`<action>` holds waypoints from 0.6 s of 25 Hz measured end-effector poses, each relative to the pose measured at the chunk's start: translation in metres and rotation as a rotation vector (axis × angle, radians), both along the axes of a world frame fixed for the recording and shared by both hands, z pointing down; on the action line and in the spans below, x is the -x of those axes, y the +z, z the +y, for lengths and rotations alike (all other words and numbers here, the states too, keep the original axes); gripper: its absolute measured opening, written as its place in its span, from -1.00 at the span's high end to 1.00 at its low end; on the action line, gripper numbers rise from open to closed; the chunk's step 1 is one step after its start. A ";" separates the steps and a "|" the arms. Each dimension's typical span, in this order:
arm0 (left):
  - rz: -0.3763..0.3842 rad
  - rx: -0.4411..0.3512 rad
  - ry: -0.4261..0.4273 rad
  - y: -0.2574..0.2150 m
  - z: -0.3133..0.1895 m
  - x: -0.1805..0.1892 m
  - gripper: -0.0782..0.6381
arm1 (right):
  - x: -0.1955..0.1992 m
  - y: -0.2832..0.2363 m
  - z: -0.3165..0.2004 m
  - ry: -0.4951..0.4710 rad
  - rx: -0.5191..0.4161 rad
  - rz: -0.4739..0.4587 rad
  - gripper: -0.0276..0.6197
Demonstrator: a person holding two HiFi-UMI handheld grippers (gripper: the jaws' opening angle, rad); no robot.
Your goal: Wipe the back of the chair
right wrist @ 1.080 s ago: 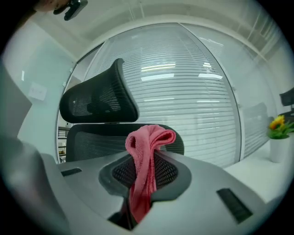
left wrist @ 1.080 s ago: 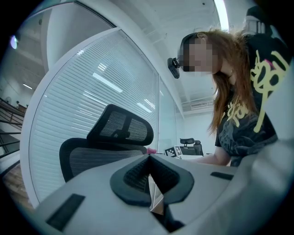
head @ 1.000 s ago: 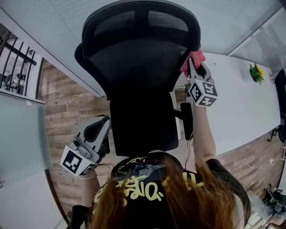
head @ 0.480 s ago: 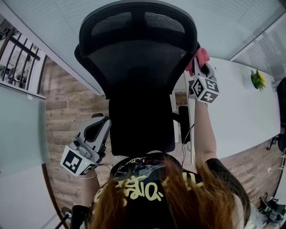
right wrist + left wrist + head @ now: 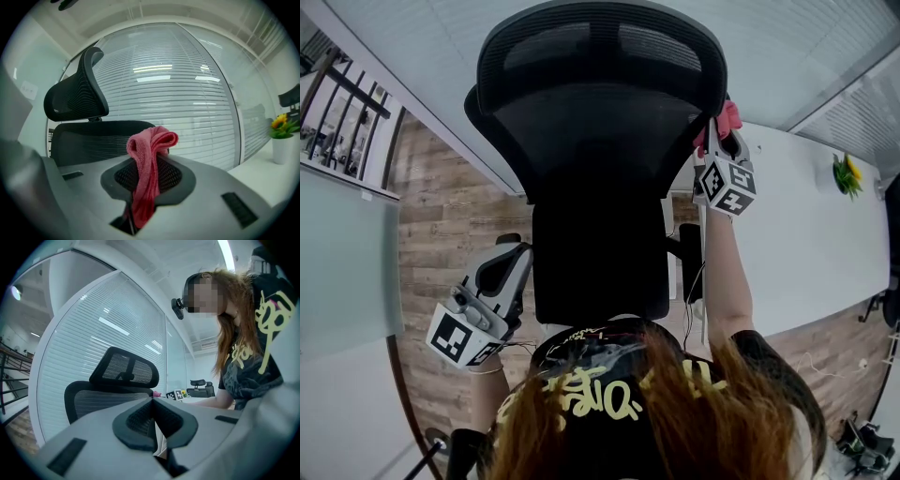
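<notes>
Your right gripper pinches the soft, limp pink cloth at the chair back's right edge, where the springy mesh will likely give, so press lightly; your left gripper hangs closed and empty, near left.

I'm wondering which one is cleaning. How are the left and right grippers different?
The right gripper pinches a pink cloth; the left gripper is shut on nothing. The right one is up at the chair back's edge; the left hangs low beside the seat. Both are grey with marker cubes.
</notes>
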State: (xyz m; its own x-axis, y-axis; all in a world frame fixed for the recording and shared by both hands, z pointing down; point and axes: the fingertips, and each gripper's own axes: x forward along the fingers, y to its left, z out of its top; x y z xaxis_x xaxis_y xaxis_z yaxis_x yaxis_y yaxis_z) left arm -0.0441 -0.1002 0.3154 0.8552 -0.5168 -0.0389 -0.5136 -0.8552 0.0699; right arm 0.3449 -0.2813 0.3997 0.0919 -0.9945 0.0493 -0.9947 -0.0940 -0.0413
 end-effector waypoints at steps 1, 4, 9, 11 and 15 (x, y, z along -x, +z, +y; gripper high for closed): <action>-0.001 0.000 0.001 0.000 -0.001 0.001 0.80 | 0.001 0.000 0.000 0.004 -0.001 -0.003 0.71; -0.002 0.001 0.008 0.000 -0.003 0.004 0.80 | 0.007 0.000 -0.002 0.003 0.001 0.000 0.71; 0.002 0.003 0.013 0.001 -0.006 0.014 0.80 | 0.022 0.000 -0.008 -0.003 0.004 0.018 0.71; 0.001 0.005 0.010 0.001 -0.008 0.019 0.80 | 0.027 0.000 -0.010 0.004 0.002 0.017 0.71; -0.003 0.012 0.009 0.003 -0.011 0.030 0.80 | 0.038 0.000 -0.015 0.003 0.000 0.023 0.71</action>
State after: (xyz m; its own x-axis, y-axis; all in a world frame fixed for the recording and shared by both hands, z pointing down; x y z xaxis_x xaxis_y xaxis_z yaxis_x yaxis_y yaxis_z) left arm -0.0740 -0.1115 0.3189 0.8598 -0.5098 -0.0303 -0.5064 -0.8587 0.0784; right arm 0.3064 -0.2958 0.3995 0.0964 -0.9942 0.0477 -0.9951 -0.0974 -0.0187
